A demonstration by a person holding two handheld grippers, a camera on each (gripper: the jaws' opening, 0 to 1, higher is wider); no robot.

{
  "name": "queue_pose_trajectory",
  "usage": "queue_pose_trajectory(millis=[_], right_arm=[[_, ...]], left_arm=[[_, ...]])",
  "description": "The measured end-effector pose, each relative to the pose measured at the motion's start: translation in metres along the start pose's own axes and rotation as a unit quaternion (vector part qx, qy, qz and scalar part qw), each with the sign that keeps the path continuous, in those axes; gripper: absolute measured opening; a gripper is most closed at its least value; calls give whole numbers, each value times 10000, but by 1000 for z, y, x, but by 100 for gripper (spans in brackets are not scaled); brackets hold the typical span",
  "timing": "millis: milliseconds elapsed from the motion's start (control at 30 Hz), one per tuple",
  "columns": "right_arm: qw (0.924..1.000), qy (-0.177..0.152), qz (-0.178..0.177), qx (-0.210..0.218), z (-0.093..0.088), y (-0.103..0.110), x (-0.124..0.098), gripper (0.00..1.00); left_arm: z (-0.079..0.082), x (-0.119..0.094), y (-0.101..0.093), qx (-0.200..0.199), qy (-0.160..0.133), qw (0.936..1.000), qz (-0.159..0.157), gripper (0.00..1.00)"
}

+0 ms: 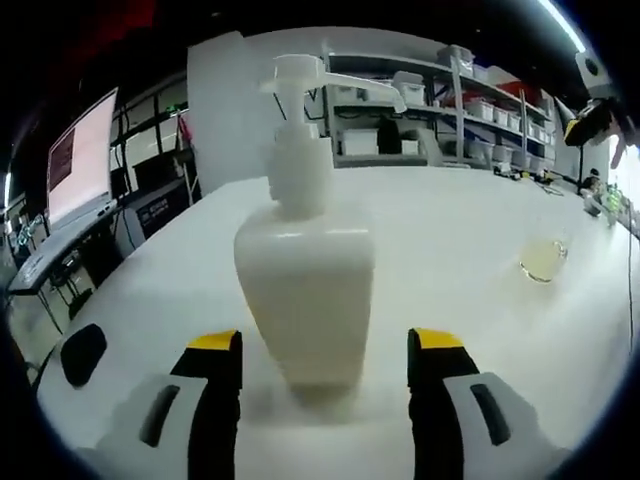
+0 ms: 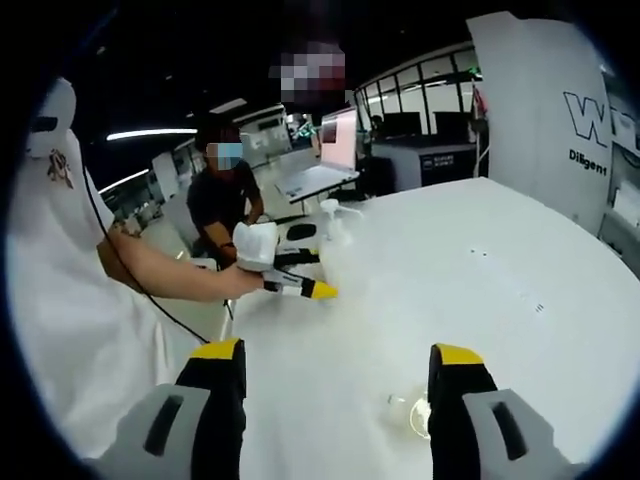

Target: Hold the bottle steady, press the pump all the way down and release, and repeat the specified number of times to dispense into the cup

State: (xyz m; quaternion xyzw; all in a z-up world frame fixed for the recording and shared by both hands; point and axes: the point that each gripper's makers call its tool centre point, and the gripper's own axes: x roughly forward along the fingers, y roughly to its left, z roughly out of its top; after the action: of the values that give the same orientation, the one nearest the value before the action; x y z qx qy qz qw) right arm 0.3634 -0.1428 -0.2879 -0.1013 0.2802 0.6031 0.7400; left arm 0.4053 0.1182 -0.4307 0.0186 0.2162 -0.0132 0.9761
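Two grippers stand wide: left gripper (image 1: 324,355) straddles the bottle (image 1: 306,290) untouched; right gripper (image 2: 335,375) has the cup (image 2: 415,415) at five o'clock. Unclamped, the bottle would likely tip under pumping.

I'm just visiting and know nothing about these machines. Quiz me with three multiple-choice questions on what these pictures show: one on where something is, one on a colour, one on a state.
1. Where does the pump bottle stand in the left gripper view?
A. Between the left claw's two jaws
B. Inside the cup
C. On a shelf

2. What colour are the claw tips?
A. Red
B. Yellow
C. Green

3. How is the left claw?
A. Shut on the bottle
B. Open
C. Shut on the cup

Answers:
1. A: a jaw stands on each side.
2. B: yellow caps show in both views.
3. B: gaps remain beside the bottle; the clear cup sits apart on the white table.
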Motion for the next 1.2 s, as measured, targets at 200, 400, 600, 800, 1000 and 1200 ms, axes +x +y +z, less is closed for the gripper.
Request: queue_pose_trajectory(millis=[200, 400, 600, 800, 1000, 1200], right_arm=[[9999, -96, 0, -57, 3, 2, 0, 76], [9997, -228, -14, -16, 3, 4, -2, 80], [9991, -410, -102, -27, 5, 7, -4, 85], [9979, -645, -92, -32, 7, 14, -7, 87], [9971, -744, -185, -40, 2, 18, -7, 89], [9968, -769, -204, 20, -5, 23, -11, 87]], left_arm=[[6, -2, 6, -167, -206, 9996, 69, 95], [12, -9, 8, -279, -383, 9988, 72, 99], [18, -20, 8, -346, -542, 9979, -5, 99], [25, -29, 11, -331, -666, 9972, -46, 99], [31, -39, 3, -230, -650, 9976, -116, 99], [35, -47, 5, -299, -669, 9972, -124, 99]])
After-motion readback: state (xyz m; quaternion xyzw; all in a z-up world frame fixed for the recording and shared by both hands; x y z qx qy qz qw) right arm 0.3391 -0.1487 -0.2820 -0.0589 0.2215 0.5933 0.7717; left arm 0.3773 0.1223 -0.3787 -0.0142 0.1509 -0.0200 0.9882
